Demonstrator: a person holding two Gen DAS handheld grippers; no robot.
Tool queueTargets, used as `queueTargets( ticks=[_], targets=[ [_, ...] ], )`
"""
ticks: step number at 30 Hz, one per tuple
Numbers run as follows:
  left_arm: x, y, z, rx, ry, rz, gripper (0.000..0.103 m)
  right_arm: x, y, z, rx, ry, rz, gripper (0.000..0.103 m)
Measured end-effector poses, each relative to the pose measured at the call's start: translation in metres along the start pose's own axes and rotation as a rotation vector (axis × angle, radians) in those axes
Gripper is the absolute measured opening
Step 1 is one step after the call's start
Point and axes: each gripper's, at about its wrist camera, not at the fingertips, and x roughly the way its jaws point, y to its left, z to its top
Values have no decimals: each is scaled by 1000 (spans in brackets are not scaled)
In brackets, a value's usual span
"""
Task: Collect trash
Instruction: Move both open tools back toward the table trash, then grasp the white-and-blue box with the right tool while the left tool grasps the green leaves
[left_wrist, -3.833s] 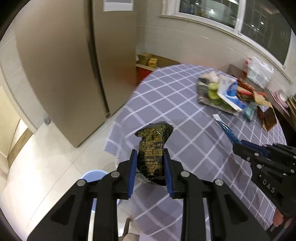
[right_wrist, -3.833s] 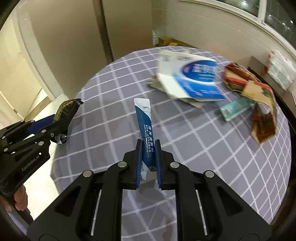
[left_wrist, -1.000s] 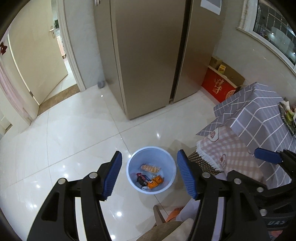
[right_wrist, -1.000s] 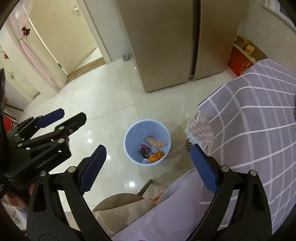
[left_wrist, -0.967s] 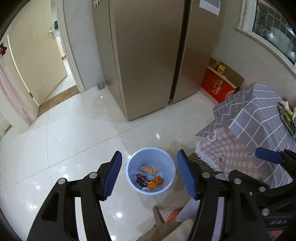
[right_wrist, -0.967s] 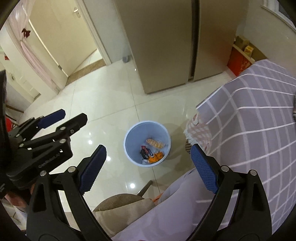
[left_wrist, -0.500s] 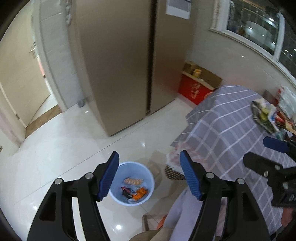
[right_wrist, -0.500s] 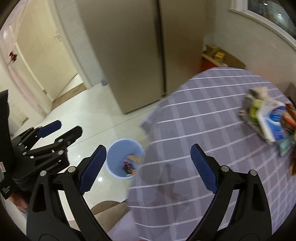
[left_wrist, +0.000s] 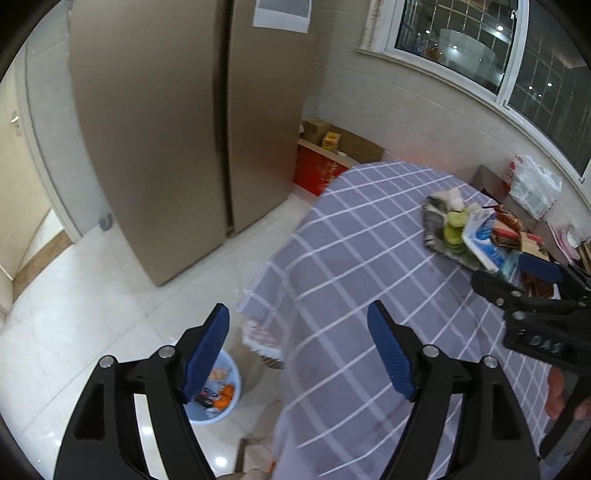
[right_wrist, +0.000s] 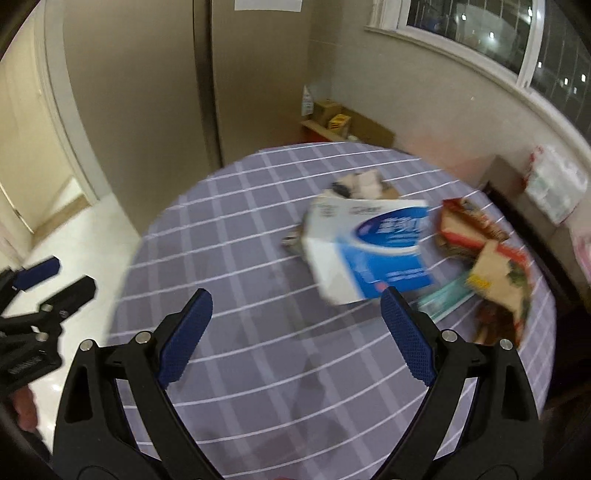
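My left gripper (left_wrist: 297, 352) is open and empty, over the table's left edge. The blue bin (left_wrist: 226, 400) with wrappers in it stands on the floor below, partly behind my left finger. My right gripper (right_wrist: 295, 334) is open and empty above the round table with a purple checked cloth (right_wrist: 236, 236). Trash lies at the table's far right: a blue and white box (right_wrist: 369, 247), red and brown wrappers (right_wrist: 476, 236), a teal packet (right_wrist: 443, 299). The pile also shows in the left wrist view (left_wrist: 476, 240), with the right gripper (left_wrist: 535, 291) near it.
A tall beige fridge (left_wrist: 184, 122) stands left of the table. A red box and cartons (left_wrist: 321, 155) sit on the floor by the wall. A white plastic bag (left_wrist: 533, 188) lies on a side cabinet under the window. The left gripper shows at the left in the right wrist view (right_wrist: 40, 295).
Both grippers let go of their trash over the bin and stayed open. Both views have swung up from the bin and floor to the table and the trash pile.
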Motion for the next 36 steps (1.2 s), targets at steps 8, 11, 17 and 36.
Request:
queueTargets(
  ticks=[8,11,17,36],
  targets=[
    [28,-29,2,-22,42,-64,77,25,-18,0,-70,-21,-101,89],
    [35,-35,1,-13,51,-57,77,38,-25,1,-61,-2,-114,67],
    [44,-38,3,-3,69,-50,77,46,-34,4,-56,-36,-136,26],
    [24,-89,21,66,22,-77,77,-7,-109,1,175,62,67,13]
  ],
)
